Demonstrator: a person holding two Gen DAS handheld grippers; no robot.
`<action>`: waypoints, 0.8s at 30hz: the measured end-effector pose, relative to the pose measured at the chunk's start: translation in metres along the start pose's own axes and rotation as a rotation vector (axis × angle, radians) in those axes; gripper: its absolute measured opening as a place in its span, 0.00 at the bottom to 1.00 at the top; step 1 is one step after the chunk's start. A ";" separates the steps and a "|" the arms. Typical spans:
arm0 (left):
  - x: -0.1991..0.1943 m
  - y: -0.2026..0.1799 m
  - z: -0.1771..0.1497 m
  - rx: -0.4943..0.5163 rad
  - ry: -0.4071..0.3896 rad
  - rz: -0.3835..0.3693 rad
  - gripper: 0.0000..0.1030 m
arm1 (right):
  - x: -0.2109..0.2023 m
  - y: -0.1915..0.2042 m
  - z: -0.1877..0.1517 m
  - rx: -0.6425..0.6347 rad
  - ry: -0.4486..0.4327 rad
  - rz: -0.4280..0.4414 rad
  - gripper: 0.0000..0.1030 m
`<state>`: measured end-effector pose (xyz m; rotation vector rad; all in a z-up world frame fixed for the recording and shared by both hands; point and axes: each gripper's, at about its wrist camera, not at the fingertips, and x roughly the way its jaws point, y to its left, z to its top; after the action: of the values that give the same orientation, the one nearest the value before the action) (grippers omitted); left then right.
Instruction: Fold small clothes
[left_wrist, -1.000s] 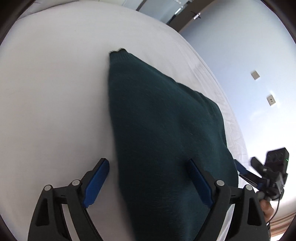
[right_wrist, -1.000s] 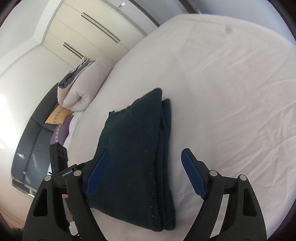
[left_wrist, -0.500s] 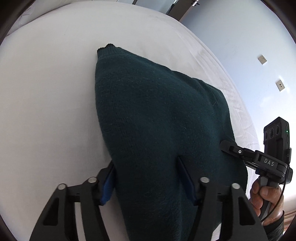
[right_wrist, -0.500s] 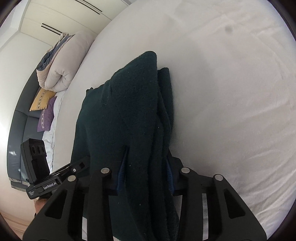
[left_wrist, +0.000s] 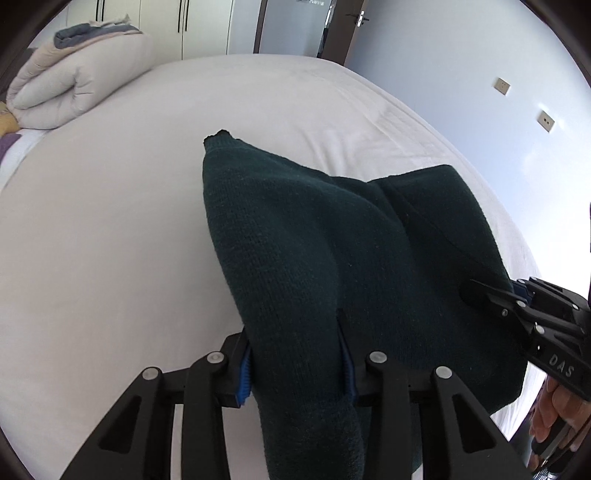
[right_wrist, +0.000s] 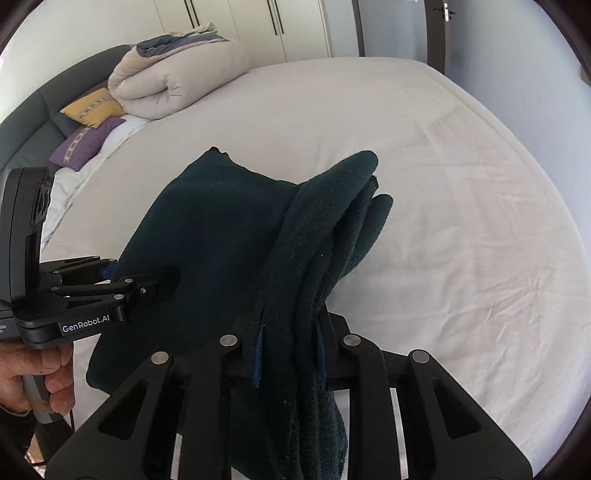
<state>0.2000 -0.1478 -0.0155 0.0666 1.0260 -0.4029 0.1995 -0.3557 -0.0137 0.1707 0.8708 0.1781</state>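
Both grippers have closed and lifted since a second ago: then their fingers stood spread over the dark green sweater (left_wrist: 314, 251) lying flat on the bed (left_wrist: 110, 221); now its near edge is raised while the far end seems to rest on the sheet. The left gripper (left_wrist: 295, 365) pinches a thick fold at the near left corner, and the right gripper (right_wrist: 290, 350) pinches several stacked layers at the near right corner.

To do this fold well, I would carry both corners forward together at equal height, keeping the edge taut between them so the layers do not slide apart, then lay it down squarely on the far edge before letting go.

Where the cloth meets the blue pads is mostly buried in knit, so how deep each grip sits cannot be told. The lowest part of the sweater is cut off by the picture's bottom edge. Whether sleeves are tucked inside the stack is hidden.
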 end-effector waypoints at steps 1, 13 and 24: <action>-0.010 0.004 -0.014 0.003 0.000 0.011 0.38 | -0.005 0.010 -0.012 0.005 -0.001 0.024 0.19; -0.028 0.038 -0.144 -0.039 0.028 0.075 0.42 | 0.007 0.074 -0.147 0.078 0.048 0.122 0.20; -0.029 0.019 -0.157 -0.023 0.000 0.119 0.50 | 0.055 0.022 -0.164 0.357 0.065 0.351 0.27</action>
<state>0.0652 -0.0842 -0.0752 0.1069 1.0213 -0.2827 0.1058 -0.3100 -0.1531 0.6555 0.9283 0.3563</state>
